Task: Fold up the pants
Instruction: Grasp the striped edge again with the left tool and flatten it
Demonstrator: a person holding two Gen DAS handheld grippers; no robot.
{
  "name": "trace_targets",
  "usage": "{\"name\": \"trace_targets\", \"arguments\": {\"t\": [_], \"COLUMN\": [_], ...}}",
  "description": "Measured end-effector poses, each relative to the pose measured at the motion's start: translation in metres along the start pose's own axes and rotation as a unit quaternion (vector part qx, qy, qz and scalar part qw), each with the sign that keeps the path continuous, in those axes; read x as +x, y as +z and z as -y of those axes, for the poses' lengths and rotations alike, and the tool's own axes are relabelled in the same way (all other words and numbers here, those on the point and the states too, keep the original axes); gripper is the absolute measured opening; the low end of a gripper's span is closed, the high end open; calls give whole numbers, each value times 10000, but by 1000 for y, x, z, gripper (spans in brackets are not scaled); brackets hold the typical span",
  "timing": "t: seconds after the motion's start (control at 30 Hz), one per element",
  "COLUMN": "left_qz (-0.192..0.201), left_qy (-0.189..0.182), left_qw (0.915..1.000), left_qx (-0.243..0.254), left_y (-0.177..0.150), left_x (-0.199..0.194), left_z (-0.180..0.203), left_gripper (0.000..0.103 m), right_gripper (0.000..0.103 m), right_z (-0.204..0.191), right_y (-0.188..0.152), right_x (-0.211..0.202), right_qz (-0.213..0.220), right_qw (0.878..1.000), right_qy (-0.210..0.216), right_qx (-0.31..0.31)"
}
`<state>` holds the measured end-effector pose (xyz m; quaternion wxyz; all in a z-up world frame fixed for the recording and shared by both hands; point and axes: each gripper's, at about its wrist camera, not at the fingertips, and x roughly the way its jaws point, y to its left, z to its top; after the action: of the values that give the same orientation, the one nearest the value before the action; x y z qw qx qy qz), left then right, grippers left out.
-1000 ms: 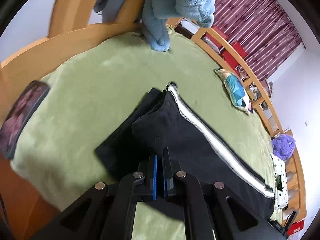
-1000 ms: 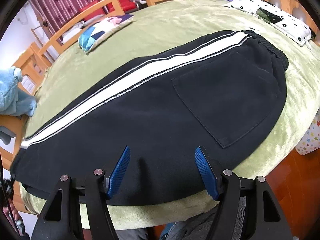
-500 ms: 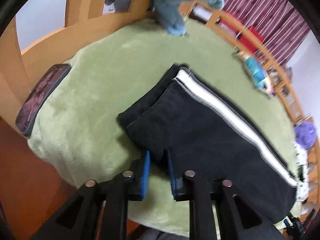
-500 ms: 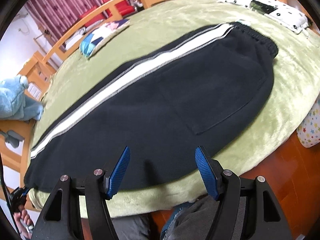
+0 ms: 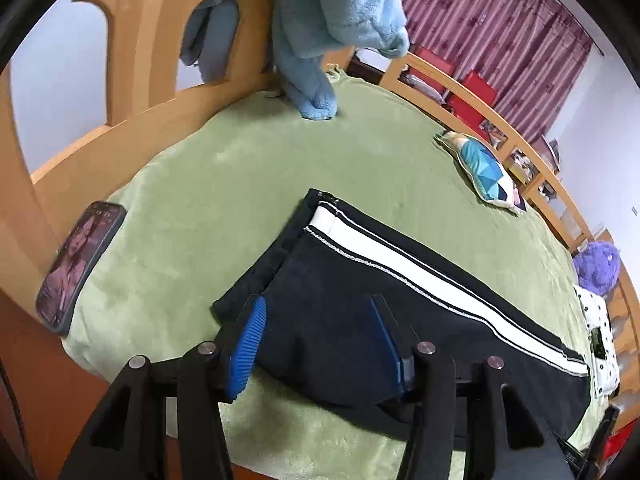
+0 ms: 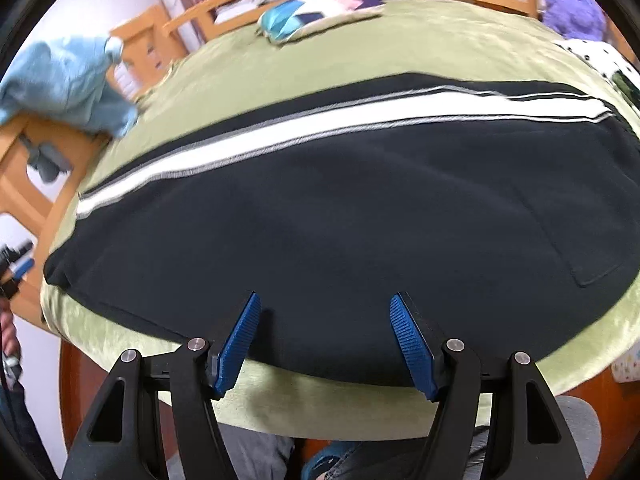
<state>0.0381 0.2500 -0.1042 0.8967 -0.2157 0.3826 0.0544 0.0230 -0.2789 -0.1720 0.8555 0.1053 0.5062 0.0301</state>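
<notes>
The black pants [image 5: 400, 320] lie flat on the green bed [image 5: 224, 184], the left gripper [image 5: 320, 336] is opening with nothing held, the right gripper [image 6: 326, 340] is wide and empty, so a sloppy grab could bunch the leg.

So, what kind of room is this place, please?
Most likely a bedroom. The pants lie on a bed with a green blanket and a wooden bed frame; a patterned pillow and a purple plush toy are there too.
</notes>
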Motion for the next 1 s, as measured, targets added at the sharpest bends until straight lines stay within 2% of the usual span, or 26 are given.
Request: {"name": "trace_targets", "arguments": {"t": [0.17, 0.27, 0.33, 0.5, 0.6, 0.63, 0.67, 0.7, 0.73, 0.8, 0.87, 0.9, 0.93, 0.97, 1.0], "left_qz": [-79, -222, -261, -390, -562, -770, -926, -936, -722, -389, -294, -292, -320, -343, -416], "left_qy": [-142, -136, -340, 61, 294, 416, 390, 252, 154, -78, -245, -200, 9, 149, 501], "left_qw": [9995, 9994, 9989, 9966, 9959, 9941, 9925, 9919, 9931, 9962, 9971, 9970, 9956, 9942, 9903], "left_qx": [257, 206, 177, 720, 652, 643, 691, 823, 916, 780, 661, 693, 879, 1007, 1229], "left_y": [2, 15, 30, 61, 72, 74, 74, 76, 82, 94, 104, 104, 101, 99, 93], "left_x": [17, 47, 68, 120, 147, 160, 168, 170, 165, 152, 151, 153, 157, 159, 159], "left_z": [12, 16, 19, 39, 36, 33, 32, 32, 31, 26, 26, 28, 36, 41, 47], "left_gripper": [51, 50, 50, 49, 49, 42, 19, 17, 16, 16, 16, 17, 19, 24, 26], "right_gripper": [68, 68, 68, 68, 68, 68, 68, 68, 68, 68, 68, 68, 68, 68, 68], "right_z": [-8, -7, -4, 7, 15, 18, 20, 21, 21, 22, 24, 22, 19, 15, 12], "right_y": [-9, -7, -3, 8, 16, 18, 20, 22, 24, 25, 24, 24, 24, 24, 23], "right_x": [9, 5, 1, -19, -25, -25, -25, -23, -22, -18, -15, -13, -10, -6, -4], "right_qz": [-93, -139, -117, 112, 224, 240, 236, 228, 219, 204, 180, 161, 135, 111, 107], "right_qw": [9998, 9998, 9996, 9989, 9977, 9973, 9969, 9966, 9964, 9960, 9960, 9963, 9967, 9972, 9974], "right_qy": [-169, -155, -237, -403, -504, -552, -600, -649, -678, -713, -657, -600, -549, -526, -530], "right_qx": [-89, -50, -36, 225, 391, 428, 443, 454, 459, 497, 578, 598, 585, 525, 478]}}
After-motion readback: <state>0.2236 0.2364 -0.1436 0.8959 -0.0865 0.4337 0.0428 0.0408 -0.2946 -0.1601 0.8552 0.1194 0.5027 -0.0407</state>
